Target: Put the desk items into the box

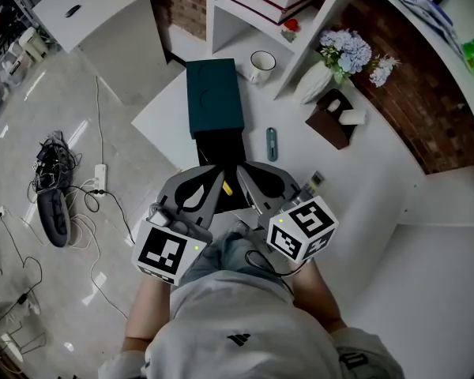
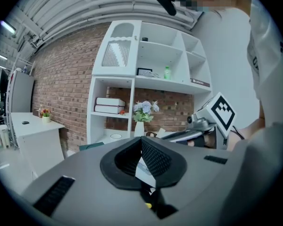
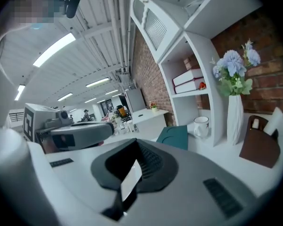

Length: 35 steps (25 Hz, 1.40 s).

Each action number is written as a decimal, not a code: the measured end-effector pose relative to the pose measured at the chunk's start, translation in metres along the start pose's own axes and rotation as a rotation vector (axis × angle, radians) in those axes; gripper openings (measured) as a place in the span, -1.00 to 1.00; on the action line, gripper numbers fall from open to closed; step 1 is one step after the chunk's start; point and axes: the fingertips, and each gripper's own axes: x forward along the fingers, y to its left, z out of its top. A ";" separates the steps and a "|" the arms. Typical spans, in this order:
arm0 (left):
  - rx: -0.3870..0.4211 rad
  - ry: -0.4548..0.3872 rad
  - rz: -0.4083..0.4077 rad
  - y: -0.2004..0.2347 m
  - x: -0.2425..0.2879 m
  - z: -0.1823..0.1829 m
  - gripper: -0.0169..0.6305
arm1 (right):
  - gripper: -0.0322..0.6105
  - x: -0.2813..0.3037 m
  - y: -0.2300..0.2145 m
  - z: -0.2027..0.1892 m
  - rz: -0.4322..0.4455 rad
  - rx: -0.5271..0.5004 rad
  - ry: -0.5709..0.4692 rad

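Jaws pressed together on nothing, my left gripper is hovering just before the teal box on the worktop. My right gripper is hanging alongside, equally closed and empty. A small teal item is lying just right of the box.

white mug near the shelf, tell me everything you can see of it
The white mug looks ceramic, with a thin dark line round its rim and a loop handle turned toward the teal box. It stands upright on the white desk, close beside the shelf's upright panel. Its inside looks empty.
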 end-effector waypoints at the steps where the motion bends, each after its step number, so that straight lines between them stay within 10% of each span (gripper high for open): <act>1: 0.005 -0.004 -0.008 -0.002 0.001 0.001 -0.91 | -0.88 -0.004 0.001 0.004 0.001 -0.003 -0.015; 35: 0.072 -0.021 -0.018 -0.030 -0.005 0.010 -0.91 | -0.88 -0.047 0.035 0.043 0.091 -0.128 -0.172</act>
